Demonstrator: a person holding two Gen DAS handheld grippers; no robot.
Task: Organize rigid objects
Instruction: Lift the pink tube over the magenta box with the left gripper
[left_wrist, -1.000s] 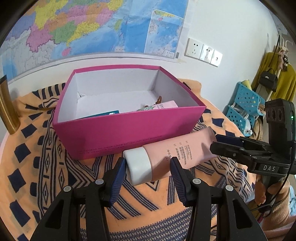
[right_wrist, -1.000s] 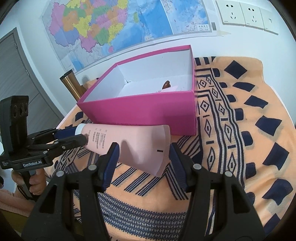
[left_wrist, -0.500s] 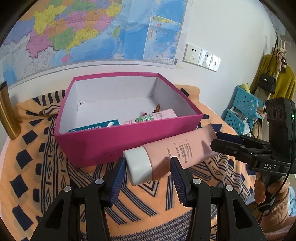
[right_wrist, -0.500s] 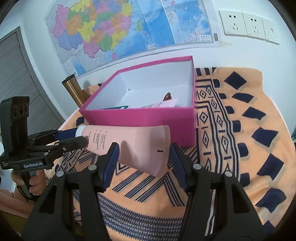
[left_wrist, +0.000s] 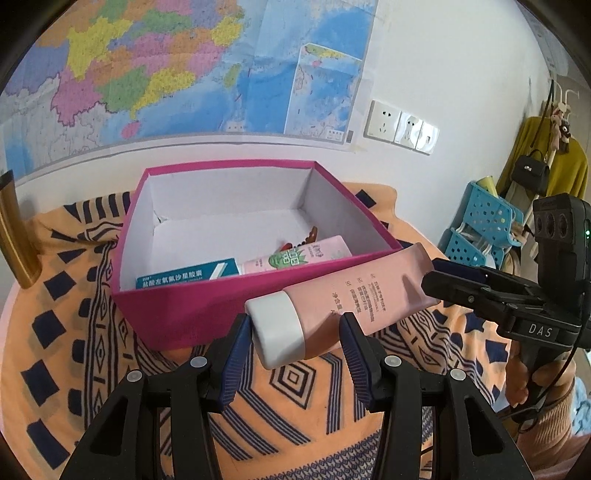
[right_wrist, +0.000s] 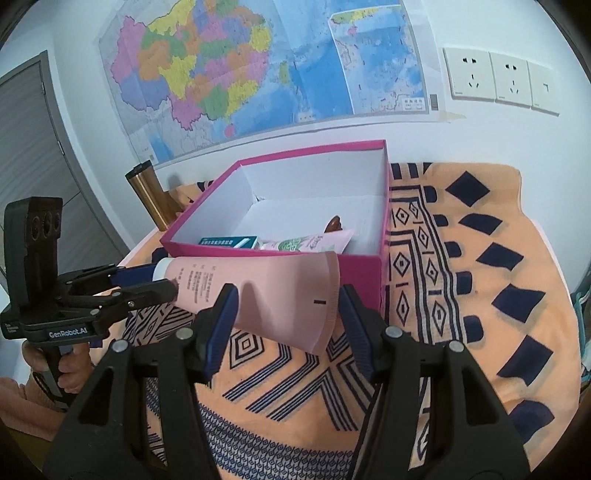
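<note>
Left wrist view shows the long salmon-pink plastic tube with a white cap (left_wrist: 343, 299) lifted just in front of the magenta cardboard box (left_wrist: 207, 314), level with its near rim. Both the left gripper (left_wrist: 293, 343) and the right gripper (right_wrist: 286, 314) clamp it, cap and crimped ends respectively, probably sharing its length to clear the rim.

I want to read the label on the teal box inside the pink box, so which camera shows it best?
The left wrist view: the teal box faces the camera and its white lettering is legible above the pink box wall. The right wrist view shows only a thin sliver of the teal box.
</note>
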